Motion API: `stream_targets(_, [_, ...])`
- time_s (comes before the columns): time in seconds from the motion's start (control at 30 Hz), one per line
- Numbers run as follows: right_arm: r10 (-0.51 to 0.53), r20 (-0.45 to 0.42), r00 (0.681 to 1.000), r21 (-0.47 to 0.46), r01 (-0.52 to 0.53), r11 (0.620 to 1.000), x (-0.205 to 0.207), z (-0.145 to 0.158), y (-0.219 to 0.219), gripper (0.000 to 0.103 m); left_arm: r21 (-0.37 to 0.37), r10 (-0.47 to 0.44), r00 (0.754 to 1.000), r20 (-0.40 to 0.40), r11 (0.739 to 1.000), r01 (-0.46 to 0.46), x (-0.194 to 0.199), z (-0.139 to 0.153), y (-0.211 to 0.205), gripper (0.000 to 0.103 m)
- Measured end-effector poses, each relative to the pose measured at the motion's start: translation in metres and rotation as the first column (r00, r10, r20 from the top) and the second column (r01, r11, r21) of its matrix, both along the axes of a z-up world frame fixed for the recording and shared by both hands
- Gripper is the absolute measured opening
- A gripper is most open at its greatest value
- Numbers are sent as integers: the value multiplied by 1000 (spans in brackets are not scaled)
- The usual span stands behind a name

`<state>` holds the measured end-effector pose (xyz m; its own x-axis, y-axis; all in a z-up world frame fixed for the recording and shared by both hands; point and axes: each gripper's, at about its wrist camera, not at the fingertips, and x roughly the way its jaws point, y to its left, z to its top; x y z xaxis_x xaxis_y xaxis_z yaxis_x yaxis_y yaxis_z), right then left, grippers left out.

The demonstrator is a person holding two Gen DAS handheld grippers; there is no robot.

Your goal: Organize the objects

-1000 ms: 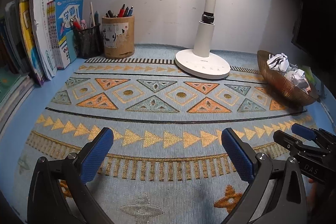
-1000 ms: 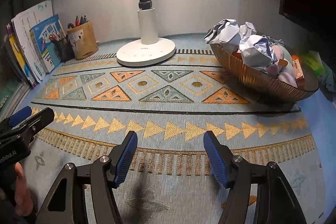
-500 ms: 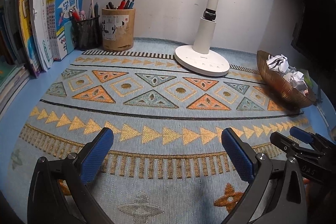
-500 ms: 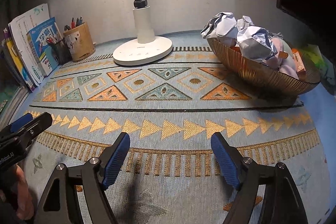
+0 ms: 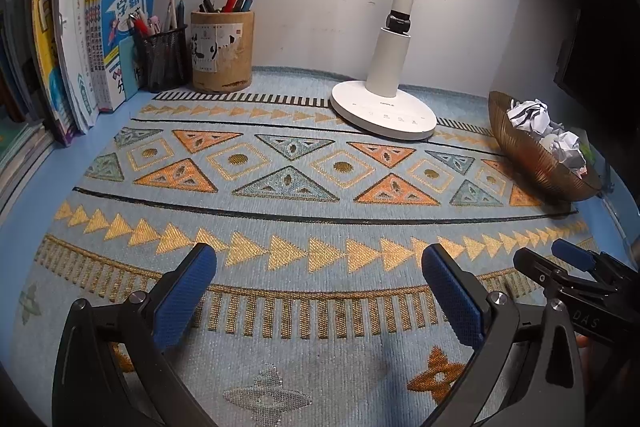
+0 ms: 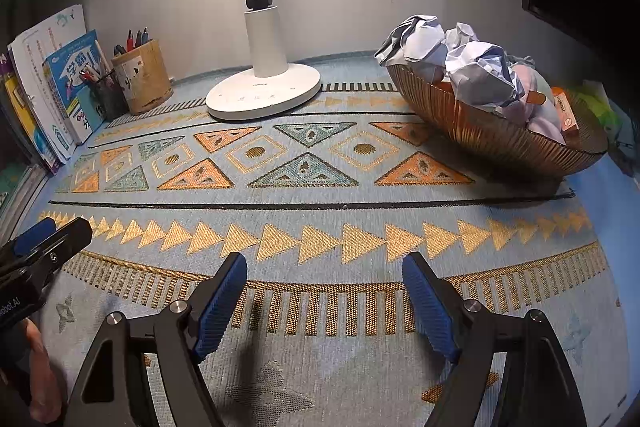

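My left gripper [image 5: 320, 267] is open and empty, low over the near part of the patterned mat [image 5: 304, 219]. My right gripper [image 6: 324, 275] is open and empty too, beside it over the same mat [image 6: 320, 211]. A ribbed bronze bowl [image 6: 488, 131] at the right holds crumpled paper balls [image 6: 480, 71] and other small items; it shows in the left wrist view [image 5: 536, 163] too. At the back left stand a bamboo pen holder [image 5: 222, 51], a black mesh pen cup [image 5: 164, 59] and upright books [image 5: 80, 47].
A white desk lamp [image 5: 384, 107] stands at the back middle, also in the right wrist view [image 6: 264, 95]. The wall runs close behind. A dark monitor [image 5: 592, 7] stands at the right. Stacked books [image 5: 20, 147] lie at the left edge.
Both grippers have drifted forward and to the right over the mat; the lamp and pen holders look nearer. The right gripper's jaws have spread wider. Nothing was picked up.
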<state>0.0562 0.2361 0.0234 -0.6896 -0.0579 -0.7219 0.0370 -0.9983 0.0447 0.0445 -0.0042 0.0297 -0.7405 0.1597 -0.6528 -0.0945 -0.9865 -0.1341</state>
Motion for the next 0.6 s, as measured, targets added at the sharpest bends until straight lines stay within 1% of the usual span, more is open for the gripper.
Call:
stream_targets(0.27, [-5, 19, 1000, 8, 5, 1000, -2, -2, -1, 79, -10, 6, 1000, 20, 1000, -6, -3, -3, -1, 102])
stream_targets(0.33, [-8, 24, 1000, 11, 8, 1000, -2, -3, -1, 79, -27, 16, 999, 46, 1000, -15, -6, -5, 0, 102])
stream_targets(0.4, [-9, 31, 999, 10, 8, 1000, -3, -4, -1, 79, -52, 38, 995, 94, 998, -33, -8, -8, 0, 102])
stream_targets(0.47, [-9, 42, 999, 12, 8, 1000, -5, -5, -1, 79, -56, 28, 993, 115, 998, -22, -6, -10, 0, 102])
stream_targets(0.53, [-11, 45, 999, 15, 11, 1000, -5, -6, -1, 79, -61, 18, 993, 120, 998, -10, -1, -11, 1, 102])
stream_targets(0.6, [-12, 50, 999, 16, 11, 1000, -6, -6, -1, 80, -94, 0, 993, 121, 996, 12, 3, -12, 4, 102])
